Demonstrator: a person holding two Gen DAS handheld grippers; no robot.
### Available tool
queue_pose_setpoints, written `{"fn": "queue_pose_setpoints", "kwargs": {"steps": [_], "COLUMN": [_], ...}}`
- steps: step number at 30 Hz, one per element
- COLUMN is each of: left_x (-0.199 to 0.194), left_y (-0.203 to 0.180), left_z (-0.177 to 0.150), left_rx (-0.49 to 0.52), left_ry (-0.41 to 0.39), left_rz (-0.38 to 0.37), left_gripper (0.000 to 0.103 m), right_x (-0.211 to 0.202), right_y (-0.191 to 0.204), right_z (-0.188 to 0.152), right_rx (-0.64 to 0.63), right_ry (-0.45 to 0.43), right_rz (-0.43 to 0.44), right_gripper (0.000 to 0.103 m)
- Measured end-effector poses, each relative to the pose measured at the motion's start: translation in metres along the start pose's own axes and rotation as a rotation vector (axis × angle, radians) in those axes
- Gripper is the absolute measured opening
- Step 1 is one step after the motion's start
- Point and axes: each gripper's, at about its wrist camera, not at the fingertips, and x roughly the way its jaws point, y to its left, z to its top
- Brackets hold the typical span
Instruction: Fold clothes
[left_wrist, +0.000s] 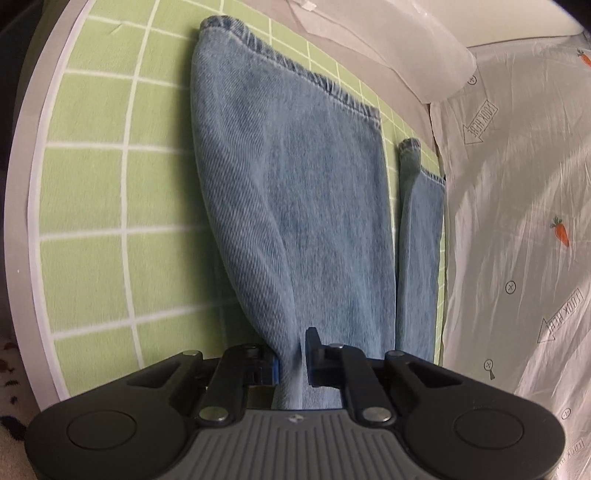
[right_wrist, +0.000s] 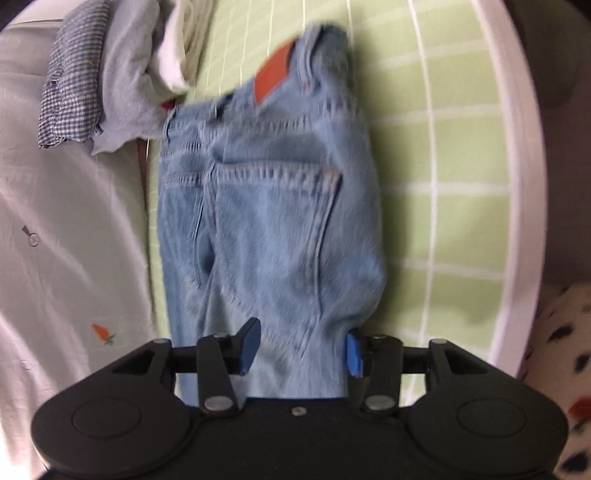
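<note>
My left gripper (left_wrist: 291, 363) is pinched on a fold of the jeans (left_wrist: 295, 206), its two pads drawn close with the denim bunched between them. From there the leg runs away from me across the green gridded mat (left_wrist: 96, 192) to its stitched hem (left_wrist: 291, 68) at the far end. The second leg's hem (left_wrist: 421, 173) lies just beside it on the right, against the edge of a white carrot-print sheet (left_wrist: 517, 221). A clear plastic bag (left_wrist: 406, 48) sits at the top of that view.

My right gripper (right_wrist: 299, 349) is spread wide, one blue pad on each side of the jeans' upper part (right_wrist: 266, 229). The denim passes between the pads; I cannot tell whether either pad touches it, and this view is blurred. The seat faces up, with a back pocket (right_wrist: 280, 206) showing and an orange-brown waistband patch (right_wrist: 271, 77) at the far end. The jeans lie on the mat, their left edge along the sheet. Beyond the waistband, to the left, a heap of clothes (right_wrist: 96, 88) sits with a checked shirt (right_wrist: 68, 92) on top. A spotted fabric (right_wrist: 565, 369) shows past the mat's white rim at lower right.
</note>
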Motion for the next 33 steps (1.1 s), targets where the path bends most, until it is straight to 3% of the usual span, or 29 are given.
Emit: {"fn": "queue_pose_setpoints", "kwargs": {"steps": [5,7,9,10,15,19,22,24,29,33], "left_x": [-0.005,-0.006,-0.007,-0.008,-0.012,-0.009,-0.008,-0.014,-0.038,-0.048], "left_y": [0.001,-0.003,-0.003,-0.003,0.004,0.002,-0.004,-0.017,-0.070,-0.131], "left_z": [0.008,0.010,0.014,0.016,0.026,0.029,0.029,0.027,0.024,0.024], "left_rx": [-0.013,0.000,-0.006,-0.014,-0.070,-0.069,-0.065,-0.034,0.068,0.204], "left_ry": [-0.043,-0.066,-0.079,-0.085,-0.116,-0.114,-0.122,-0.138,-0.176,-0.212], "left_rz": [0.013,0.029,0.024,0.017,0.015,0.010,-0.003,-0.037,-0.164,-0.222], "left_gripper": [0.013,0.013,0.012,0.010,0.009,0.009,0.006,0.005,0.004,0.004], "right_x": [-0.001,-0.001,-0.002,-0.004,-0.009,-0.009,-0.012,-0.018,-0.043,-0.050], "right_y": [-0.009,-0.003,0.001,0.001,-0.014,-0.010,-0.008,-0.004,0.040,0.085], "right_z": [0.007,0.004,0.001,0.001,0.008,0.006,0.003,0.002,-0.005,-0.006], "right_rx": [0.015,-0.019,-0.063,-0.069,0.019,-0.031,-0.027,-0.009,-0.134,-0.225], "right_ry": [-0.029,-0.052,-0.074,-0.084,-0.113,-0.109,-0.120,-0.129,-0.183,-0.223], "right_rz": [0.024,-0.015,-0.065,-0.084,-0.062,-0.062,-0.026,0.009,0.109,0.202], "right_gripper": [0.049,0.040,0.020,0.017,0.016,0.019,0.014,0.006,0.005,0.005]}}
